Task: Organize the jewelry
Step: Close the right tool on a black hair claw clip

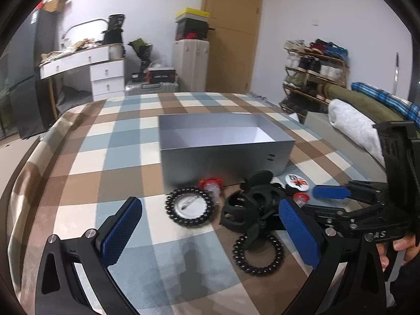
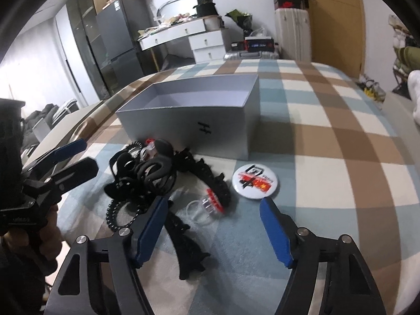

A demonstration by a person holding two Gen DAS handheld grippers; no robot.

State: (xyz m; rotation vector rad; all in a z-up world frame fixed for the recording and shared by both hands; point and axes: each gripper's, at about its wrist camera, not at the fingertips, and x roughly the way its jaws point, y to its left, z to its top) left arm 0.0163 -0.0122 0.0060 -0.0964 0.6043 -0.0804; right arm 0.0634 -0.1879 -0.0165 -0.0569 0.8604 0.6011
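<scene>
left wrist: one box (image 1: 225, 155), two coil bracelets (image 1: 189, 207)

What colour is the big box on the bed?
Silver-grey outside, white inside box; clearest in the right wrist view.

A cluttered bedroom with white walls

A wooden door (image 1: 233, 26) stands between a white drawer desk (image 1: 86, 65) and a shoe rack (image 1: 312, 71); a dark fridge (image 2: 118, 42) flanks the desk.
</scene>
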